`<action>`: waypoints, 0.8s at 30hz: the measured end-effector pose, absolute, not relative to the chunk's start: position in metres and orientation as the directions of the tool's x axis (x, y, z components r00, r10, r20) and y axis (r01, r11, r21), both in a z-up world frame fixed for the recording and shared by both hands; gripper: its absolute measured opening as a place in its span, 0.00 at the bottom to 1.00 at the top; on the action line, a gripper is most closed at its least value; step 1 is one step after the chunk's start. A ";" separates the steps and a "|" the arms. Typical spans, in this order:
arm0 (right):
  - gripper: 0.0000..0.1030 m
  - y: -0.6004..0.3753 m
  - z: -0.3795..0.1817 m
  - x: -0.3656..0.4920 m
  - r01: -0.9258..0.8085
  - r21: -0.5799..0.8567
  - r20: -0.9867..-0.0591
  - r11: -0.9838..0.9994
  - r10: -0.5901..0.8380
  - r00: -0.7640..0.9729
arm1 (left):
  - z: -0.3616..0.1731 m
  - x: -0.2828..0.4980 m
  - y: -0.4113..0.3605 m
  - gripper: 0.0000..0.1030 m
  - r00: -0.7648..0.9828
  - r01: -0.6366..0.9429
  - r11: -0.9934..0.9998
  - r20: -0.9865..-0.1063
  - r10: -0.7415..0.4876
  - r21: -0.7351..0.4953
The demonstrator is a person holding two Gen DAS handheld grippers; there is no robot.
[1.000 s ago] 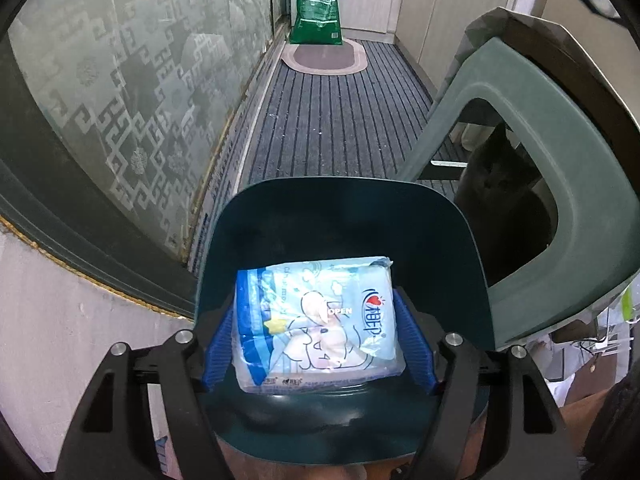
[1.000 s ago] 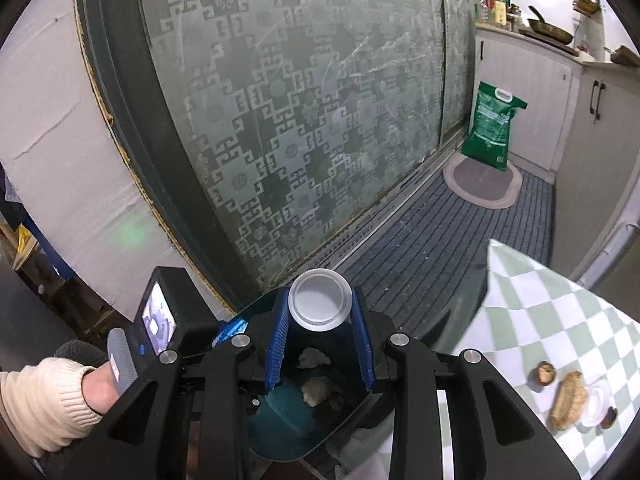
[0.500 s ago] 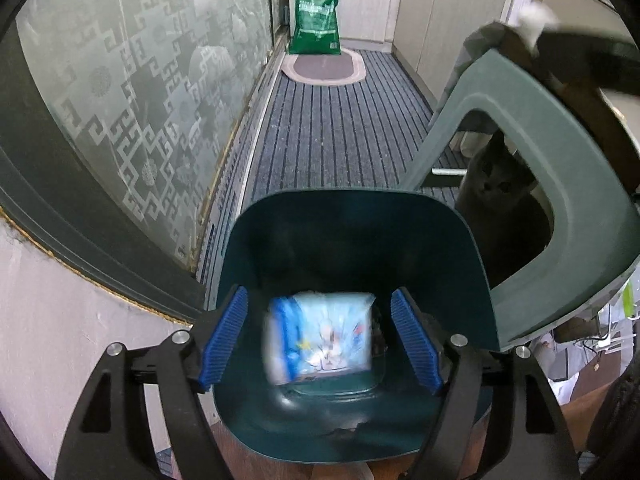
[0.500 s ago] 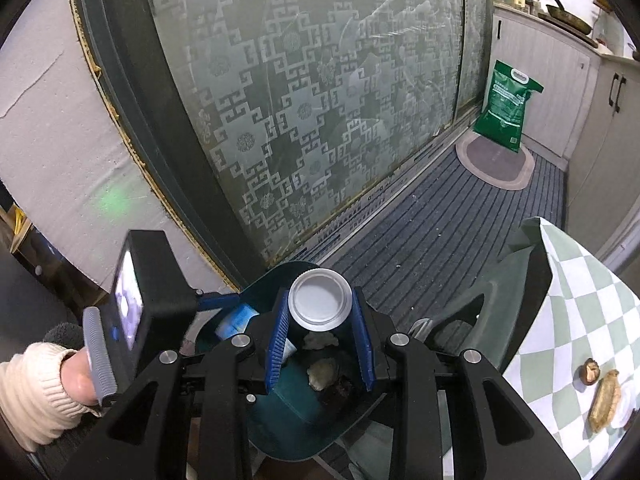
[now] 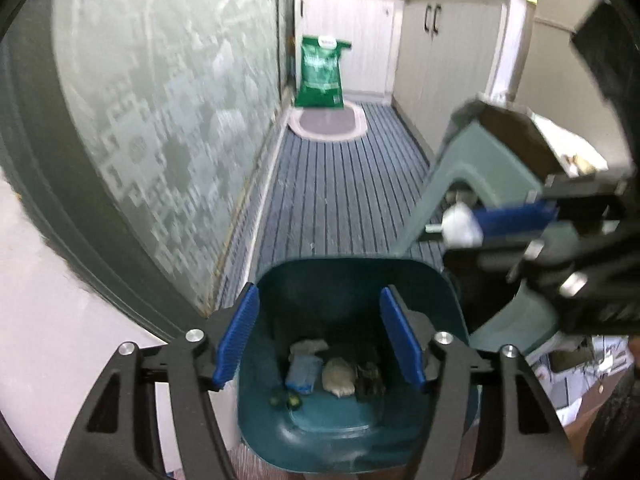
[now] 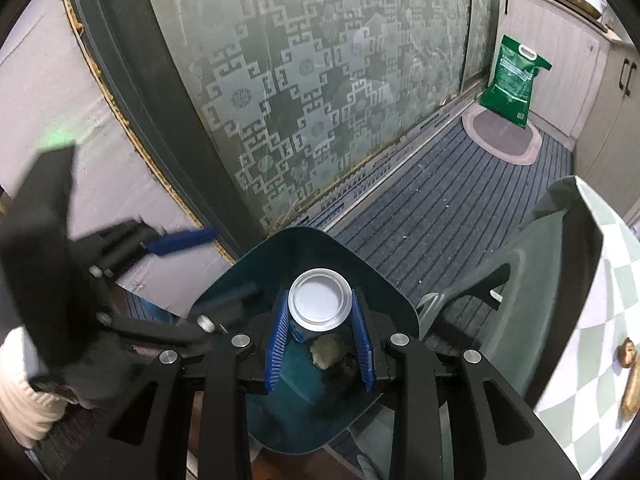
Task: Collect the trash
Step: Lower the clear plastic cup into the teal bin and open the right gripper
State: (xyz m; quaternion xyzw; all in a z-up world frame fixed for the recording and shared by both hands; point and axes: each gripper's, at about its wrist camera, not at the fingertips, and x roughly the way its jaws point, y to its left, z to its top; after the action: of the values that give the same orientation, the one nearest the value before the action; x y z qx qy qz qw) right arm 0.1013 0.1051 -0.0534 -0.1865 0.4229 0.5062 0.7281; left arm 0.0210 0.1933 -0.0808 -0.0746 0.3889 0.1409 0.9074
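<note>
A dark teal trash bin (image 5: 352,280) stands on the floor below both grippers. Inside lie the blue tissue pack (image 5: 303,374), a pale crumpled wad (image 5: 338,376) and dark scraps. My left gripper (image 5: 318,336) is open and empty above the bin. My right gripper (image 6: 320,334) is shut on a can with a white lid (image 6: 320,300), held over the bin (image 6: 384,280). The right gripper also shows at the right of the left wrist view (image 5: 516,216), and the left gripper at the left of the right wrist view (image 6: 184,238).
A frosted patterned glass door (image 6: 320,80) runs along the left. A grey-green plastic stool (image 5: 480,176) and a table with a checked cloth (image 6: 612,280) stand right of the bin. A green sack (image 5: 320,72) and an oval mat (image 5: 328,124) lie far down the striped floor.
My left gripper opened and the tissue pack fell into the bin. The left gripper then rose and pulled back. The right gripper moved over the bin with the can.
</note>
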 end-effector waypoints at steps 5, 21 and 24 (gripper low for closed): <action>0.30 0.108 -0.066 0.099 -0.899 0.154 -0.823 0.411 0.556 0.113 | -0.051 0.011 0.201 0.55 0.730 -0.331 0.942 -0.650 0.212 -0.064; 0.30 0.136 -0.127 0.069 -0.934 0.110 -0.897 0.339 0.439 0.053 | 0.010 -0.006 0.191 0.30 0.867 -0.291 0.949 -0.452 0.210 -0.118; 0.31 0.145 -0.143 0.063 -0.946 0.100 -0.922 0.307 0.387 0.028 | 0.015 -0.009 0.186 0.30 0.884 -0.280 0.952 -0.420 0.206 -0.121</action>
State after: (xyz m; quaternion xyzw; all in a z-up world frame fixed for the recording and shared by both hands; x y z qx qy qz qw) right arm 0.0631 0.1453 -0.1428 -0.2943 0.4755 0.5098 0.6538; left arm -0.0086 0.1862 0.0155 -0.0894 0.2058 0.1257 0.9664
